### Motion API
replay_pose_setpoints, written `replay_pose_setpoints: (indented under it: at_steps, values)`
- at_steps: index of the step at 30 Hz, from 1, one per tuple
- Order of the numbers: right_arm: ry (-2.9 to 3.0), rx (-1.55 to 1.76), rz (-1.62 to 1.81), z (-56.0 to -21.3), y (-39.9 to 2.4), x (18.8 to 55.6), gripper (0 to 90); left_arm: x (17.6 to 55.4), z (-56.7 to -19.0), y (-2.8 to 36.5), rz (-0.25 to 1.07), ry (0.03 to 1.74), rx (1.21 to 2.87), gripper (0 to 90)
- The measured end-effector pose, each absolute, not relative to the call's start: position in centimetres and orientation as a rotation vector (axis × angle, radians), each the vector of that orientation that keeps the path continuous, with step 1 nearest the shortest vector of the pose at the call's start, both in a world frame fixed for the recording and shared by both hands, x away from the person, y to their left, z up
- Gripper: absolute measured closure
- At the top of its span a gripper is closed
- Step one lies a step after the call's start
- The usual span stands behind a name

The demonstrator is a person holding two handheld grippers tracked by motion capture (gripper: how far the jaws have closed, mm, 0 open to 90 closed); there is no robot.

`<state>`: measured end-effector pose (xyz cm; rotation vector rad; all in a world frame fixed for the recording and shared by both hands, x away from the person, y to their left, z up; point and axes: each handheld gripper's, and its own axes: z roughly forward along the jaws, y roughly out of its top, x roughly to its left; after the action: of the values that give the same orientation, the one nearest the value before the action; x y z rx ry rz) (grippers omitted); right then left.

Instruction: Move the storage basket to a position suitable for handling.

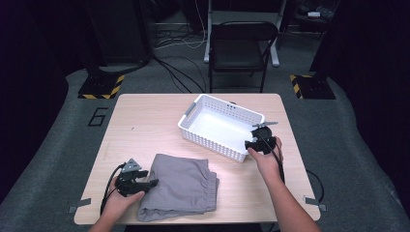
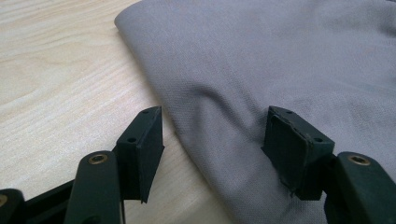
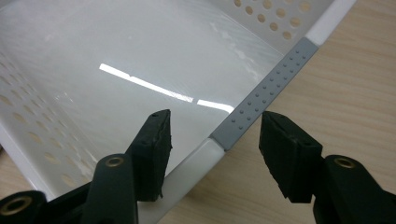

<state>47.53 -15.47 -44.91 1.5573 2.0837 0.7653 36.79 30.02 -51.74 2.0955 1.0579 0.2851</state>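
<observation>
basket rim (image 3: 261,100) between tool jaws

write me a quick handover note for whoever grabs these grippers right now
Left gripper: open, jaws astride the edge of the folded grey cloth at the table's near side, not gripping.
Right gripper: open, jaws either side of the white basket's rim by its grey handle, not clamped.
Done: nothing; basket is empty.
Left: probably grip both, put cloth in basket.

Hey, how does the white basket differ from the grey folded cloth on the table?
The white basket is rigid, perforated plastic with raised walls; the grey folded cloth is soft fabric lying flat. The basket sits farther back and to the right, at an angle; the cloth lies near the front edge. The basket is empty inside; the cloth is folded in layers. Both rest on the wooden table.
</observation>
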Motion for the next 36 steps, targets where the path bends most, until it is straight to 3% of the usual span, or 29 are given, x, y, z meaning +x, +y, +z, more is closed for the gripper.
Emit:
replay_pose_setpoints:
  at_steps: [25,32,36]
  values:
    - [2.079,1.542,0.74,-44.6,-12.6,46.3,31.9,36.8,-51.8,29.9,0.297,1.061,2.085,37.3]
    - [2.087,1.569,0.786,-45.1,-12.2,46.0,42.5,36.8,-51.8,30.1,0.279,1.063,2.091,37.3]
    - [2.091,1.548,0.769,-45.2,-12.2,46.3,43.2,36.8,-51.8,30.1,0.28,1.063,2.091,37.3]
